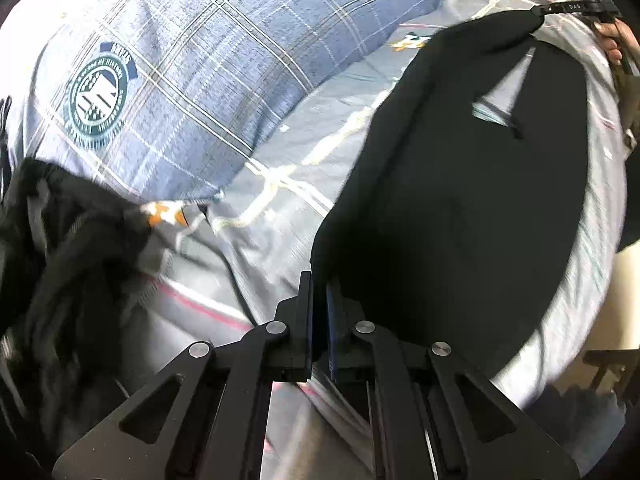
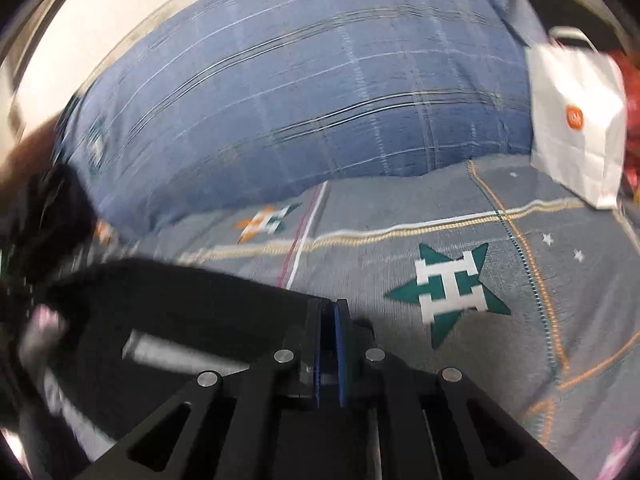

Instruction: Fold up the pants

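**Matte black linkages, blue-lined jaws**

The left gripper [image 1: 320, 288] is matte black, built of angular linkage arms with triangular cut-outs and four round silver pivot screws. Thin blue pads line its narrow jaws. The right gripper [image 2: 330, 312] is the same make: black arms, silver screws, blue pad edges.

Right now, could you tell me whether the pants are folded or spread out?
Spread out, not yet folded: the pants stretch between the left tool and the right tool, with a gap showing the sheet.
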`<action>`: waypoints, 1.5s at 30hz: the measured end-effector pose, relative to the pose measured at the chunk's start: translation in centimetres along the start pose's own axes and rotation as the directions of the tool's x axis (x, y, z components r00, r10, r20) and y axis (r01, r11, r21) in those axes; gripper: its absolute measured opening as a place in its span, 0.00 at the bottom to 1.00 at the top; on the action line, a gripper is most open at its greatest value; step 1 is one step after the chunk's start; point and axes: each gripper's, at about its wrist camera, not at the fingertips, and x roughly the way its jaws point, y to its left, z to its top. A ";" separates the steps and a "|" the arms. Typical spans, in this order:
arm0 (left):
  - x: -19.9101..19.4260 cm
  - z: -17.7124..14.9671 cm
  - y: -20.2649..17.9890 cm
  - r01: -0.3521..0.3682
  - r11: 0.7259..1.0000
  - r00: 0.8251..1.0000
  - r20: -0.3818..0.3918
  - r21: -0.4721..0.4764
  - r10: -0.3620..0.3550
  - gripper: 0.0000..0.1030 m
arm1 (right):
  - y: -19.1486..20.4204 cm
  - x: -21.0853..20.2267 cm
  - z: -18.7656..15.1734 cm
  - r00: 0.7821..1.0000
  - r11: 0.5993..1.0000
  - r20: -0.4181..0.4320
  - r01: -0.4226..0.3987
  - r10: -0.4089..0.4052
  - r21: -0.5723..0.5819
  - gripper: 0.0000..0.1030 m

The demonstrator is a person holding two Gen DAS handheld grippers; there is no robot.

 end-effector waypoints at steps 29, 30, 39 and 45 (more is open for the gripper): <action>-2.3 -11.3 -5.8 0.118 0.974 0.992 0.074 -0.193 -0.106 0.04 | -0.9 -1.5 -10.6 0.992 0.996 -0.124 0.023 -0.034 -0.086 0.05; -1.7 -11.4 -5.9 0.104 0.978 0.994 0.053 -0.182 -0.096 0.04 | -0.8 -1.5 -10.6 0.992 0.996 -0.124 0.024 -0.035 -0.090 0.05; -1.9 -12.8 -2.4 -0.057 0.911 0.998 -0.047 -0.409 0.041 0.17 | -1.6 -1.9 -11.3 0.983 0.994 -0.172 0.054 -0.070 -0.096 0.12; -8.7 -9.0 -3.4 0.068 0.902 0.984 0.179 -0.427 0.010 0.26 | -3.1 -6.1 -10.1 0.993 0.994 -0.050 0.107 -0.108 -0.012 0.12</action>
